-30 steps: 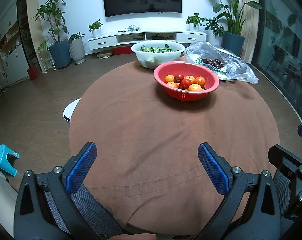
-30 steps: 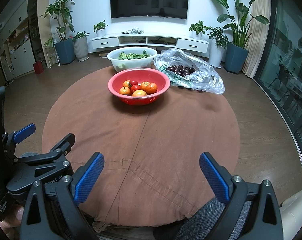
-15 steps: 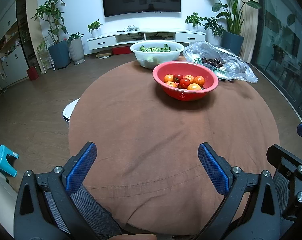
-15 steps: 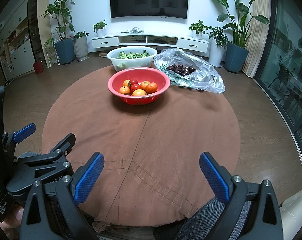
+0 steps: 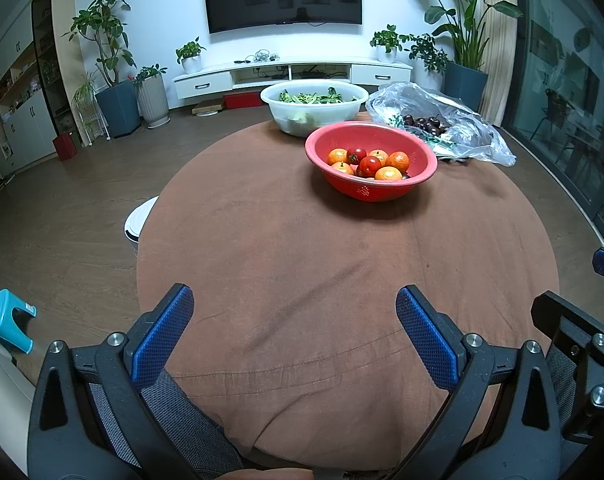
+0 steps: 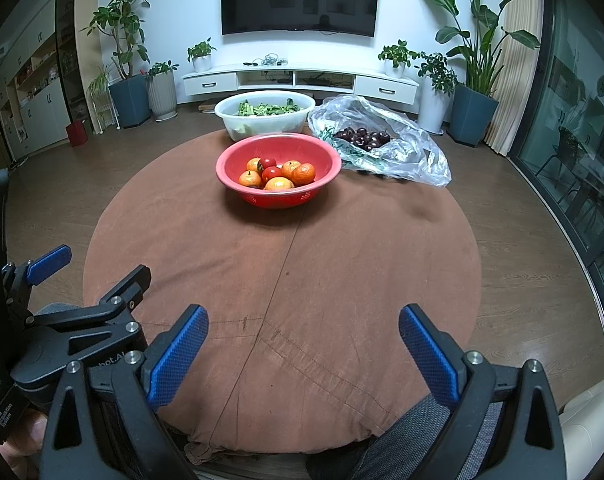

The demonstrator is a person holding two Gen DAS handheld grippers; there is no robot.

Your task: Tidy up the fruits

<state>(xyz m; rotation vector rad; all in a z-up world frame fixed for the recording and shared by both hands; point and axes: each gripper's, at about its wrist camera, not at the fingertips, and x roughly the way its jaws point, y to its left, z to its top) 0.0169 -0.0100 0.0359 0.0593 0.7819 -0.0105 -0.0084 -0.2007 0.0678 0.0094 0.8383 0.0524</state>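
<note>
In the red bowl [image 5: 371, 192], glossy oranges [image 5: 397, 161] and tomatoes [image 5: 368, 166].

Right hand-held gripper [image 6: 302, 316] spread wide over the brown bench [image 6: 341, 248]; red bowl [image 6: 325, 164] of oranges [image 6: 302, 174] and tomatoes [image 6: 271, 173] far ahead, left hand-held gripper [image 6: 98, 266] alongside

Near half of the brown tablecloth [image 6: 286, 280] is bare fabric, open path straight ahead. Far side is crowded: red bowl [image 6: 278, 196] sits far centre, white bowl of greens [image 6: 262, 120] directly behind it, nearly touching. Plastic bag of dark fruit [image 6: 381, 144] lies far right, just beside the red bowl, crinkled edges spreading toward the table rim. Table left of the red bowl is open; right-side approach is narrowed by the bag.
</note>
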